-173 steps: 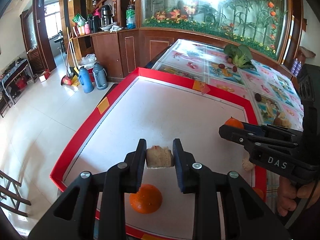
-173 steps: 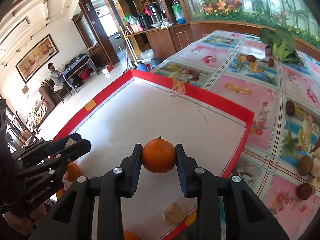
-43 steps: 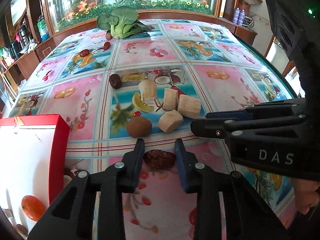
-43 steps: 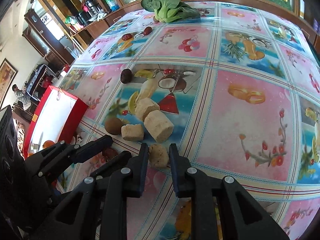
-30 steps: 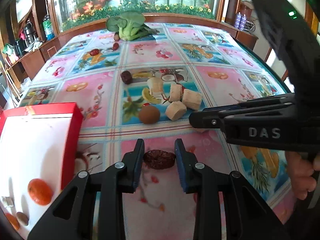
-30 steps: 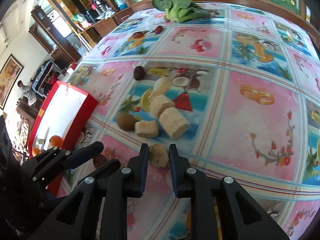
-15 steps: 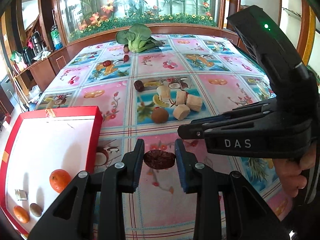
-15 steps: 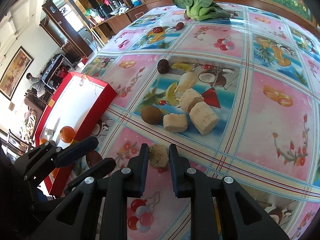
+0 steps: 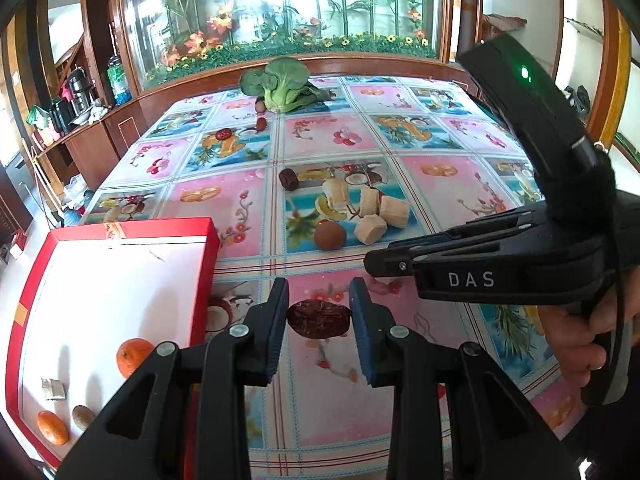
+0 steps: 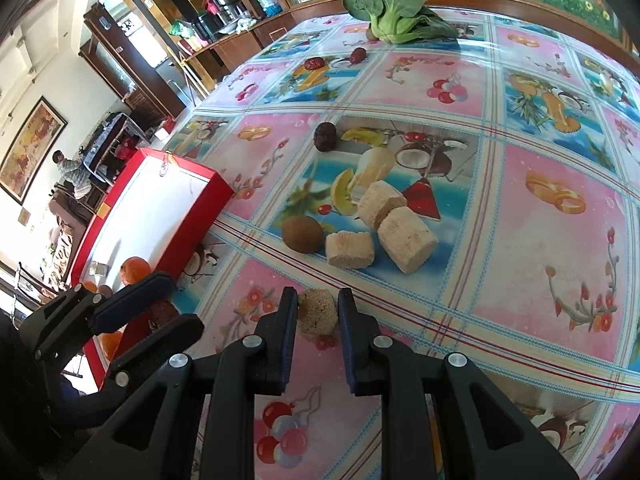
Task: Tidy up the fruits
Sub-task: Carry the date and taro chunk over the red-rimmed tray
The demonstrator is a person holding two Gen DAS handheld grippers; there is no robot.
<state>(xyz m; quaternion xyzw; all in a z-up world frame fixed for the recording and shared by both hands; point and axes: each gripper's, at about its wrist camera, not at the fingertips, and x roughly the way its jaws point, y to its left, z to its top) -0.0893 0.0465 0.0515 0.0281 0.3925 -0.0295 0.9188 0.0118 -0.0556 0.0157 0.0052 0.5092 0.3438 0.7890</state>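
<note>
My left gripper [image 9: 319, 324] is shut on a dark red date [image 9: 319, 323] and holds it above the fruit-print tablecloth. My right gripper [image 10: 318, 316] is shut on a small tan crumbly piece [image 10: 317, 316], also held above the cloth; it shows in the left wrist view [image 9: 376, 270] to the right. A red-rimmed white tray [image 9: 210, 248] lies at the left with two oranges [image 9: 132, 356], a brown fruit [image 9: 83, 417] and a small cube [image 9: 53, 389]. A brown round fruit [image 10: 302, 233] and tan cake pieces [image 10: 406, 239] lie mid-table.
A leafy green vegetable [image 9: 280, 82] lies at the table's far edge by a wooden ledge. More dates [image 9: 289, 179] lie scattered on the cloth [image 10: 540, 184]. The tray [image 10: 208, 200] overhangs the table's left side above the floor.
Both grippers have risen and pulled back from the table, each still holding its piece. More of the tray and its fruits has come into view at the left.
</note>
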